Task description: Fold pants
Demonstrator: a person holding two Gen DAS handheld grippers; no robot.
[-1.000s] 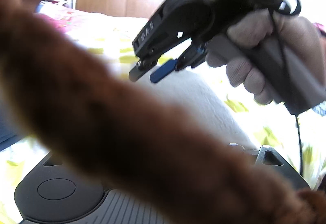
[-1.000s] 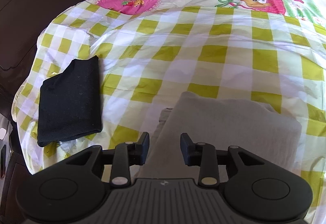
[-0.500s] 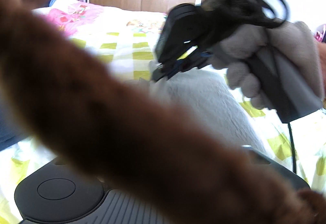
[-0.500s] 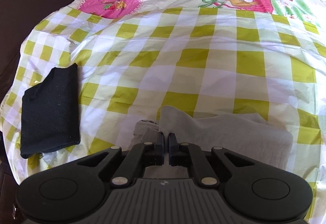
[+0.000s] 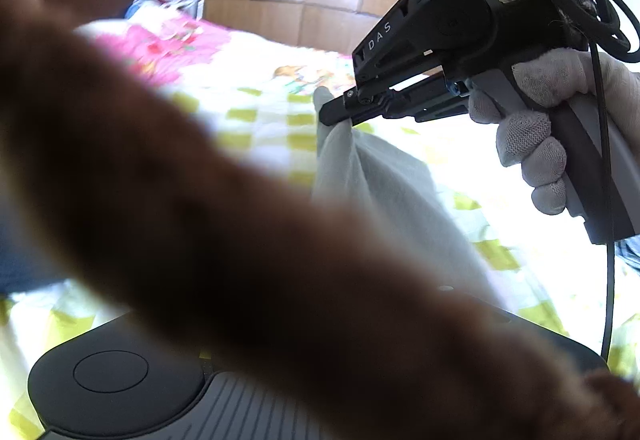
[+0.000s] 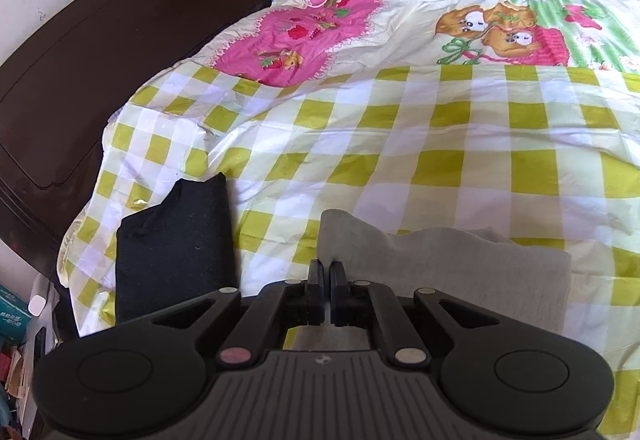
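Right hand-held gripper (image 6: 325, 294), a black two-finger tool, is clenched on a raised corner of the light grey knit pants (image 6: 460, 264), which otherwise lie on the bed's yellow-and-white checked quilt (image 6: 400, 132). Only the right wrist view shows the folded black garment (image 6: 176, 244) lying to the left of the pants. Only the left wrist view shows the gloved right hand (image 5: 548, 128) holding the tool, with "DAS" printed on its side and grey cloth hanging from the closed tips. A blurred brown fuzzy sleeve (image 5: 200, 220) hides the left hand-held gripper's fingers, so I cannot tell their state. One second ago the right fingers stood apart above the flat pants; half a second ago they had closed.
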